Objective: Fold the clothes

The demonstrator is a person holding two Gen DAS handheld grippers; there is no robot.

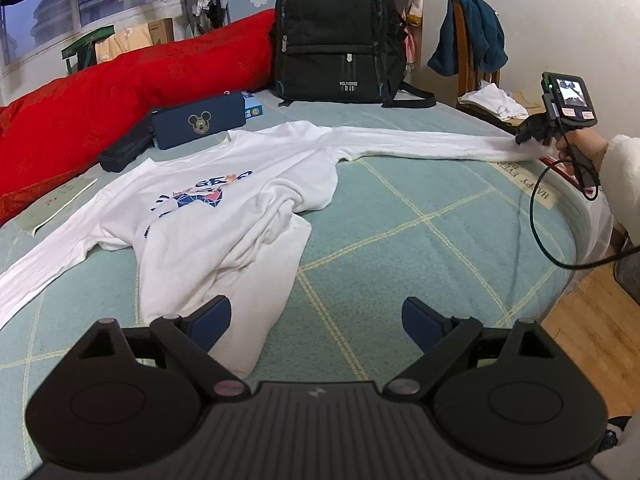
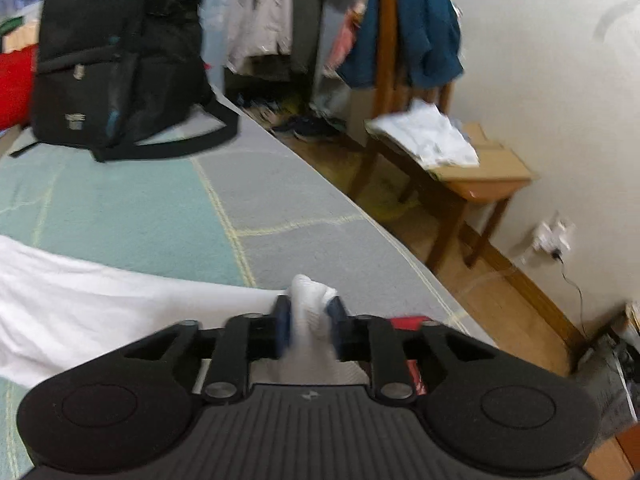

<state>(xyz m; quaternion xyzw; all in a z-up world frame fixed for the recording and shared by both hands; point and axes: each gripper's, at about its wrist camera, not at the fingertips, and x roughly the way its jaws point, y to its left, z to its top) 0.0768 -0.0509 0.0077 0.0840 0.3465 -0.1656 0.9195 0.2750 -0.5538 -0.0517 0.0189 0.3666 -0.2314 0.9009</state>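
One white long-sleeved shirt [image 1: 224, 216], printed front up, lies on the bed [image 1: 420, 220]; its body is rumpled and partly doubled over near the hem, so it is neither flat nor folded

- Sleeve [image 1: 420, 144]: drawn out straight toward the bed's right edge. Its cuff [image 2: 310, 288] is pinched between the fingers of the right gripper [image 2: 310, 320], which are clenched on the cloth. The taut line suggests the sleeve is held out for straightening, or for laying across the body
- Other sleeve [image 1: 48, 264]: runs off to the lower left, lying loose on the bed
- Left gripper [image 1: 316, 316]: fingers spread wide and holding nothing, poised just over the hem, one finger above the cloth and one above bare bedcover; probably placed there to pin or take up the hem while the far hand pulls
- Person's hand [image 1: 576, 148]: a white fleecy sleeve end shows behind the right gripper's handle

Surroundings: a black backpack [image 1: 336, 32] stands at the far side of the bed, a red quilt [image 1: 120, 80] runs along its left, and a dark blue case [image 1: 200, 120] sits beside the shirt's collar. A wooden chair [image 2: 460, 176] by the wall carries white garments [image 2: 428, 136] that look folded, with a teal garment [image 2: 412, 28] over its back
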